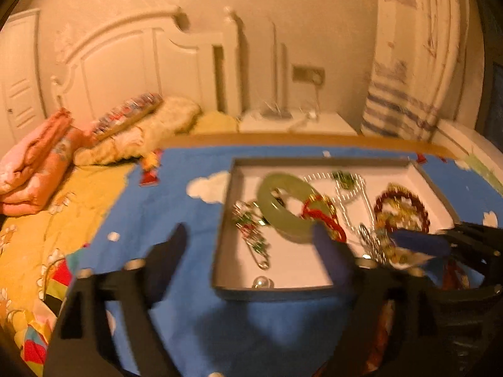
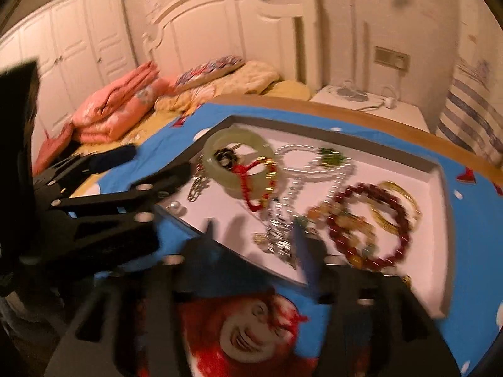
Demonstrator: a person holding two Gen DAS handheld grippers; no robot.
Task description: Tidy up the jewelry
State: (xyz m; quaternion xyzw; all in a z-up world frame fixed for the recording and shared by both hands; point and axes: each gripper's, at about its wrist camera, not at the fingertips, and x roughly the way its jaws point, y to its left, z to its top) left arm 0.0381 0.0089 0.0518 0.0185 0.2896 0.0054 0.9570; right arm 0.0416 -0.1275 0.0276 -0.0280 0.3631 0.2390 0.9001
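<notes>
Bedroom light falls warm on a blue cloth [image 1: 176, 194] spread across the bed, a shallow tray [image 1: 220, 245] resting on it. Left tongs [image 1: 248, 238] stand released and wide, straddling the tray's left wall at lower centre with nothing between them. Right tongs [image 2: 251, 235] are parted too and hold nothing, hovering over the tray's near edge by a silver chain [image 2: 292, 188]. Jewelry lies tangled in the tray: a jade bangle [image 2: 232, 154] upper left, a red bead bracelet [image 2: 371, 220] at right, a pin [image 1: 254, 235] by the left wall. I judge it best to pick one loose piece, the bangle, by its rim. Tray walls are low, but the two tools are close together; open cloth lies left.
</notes>
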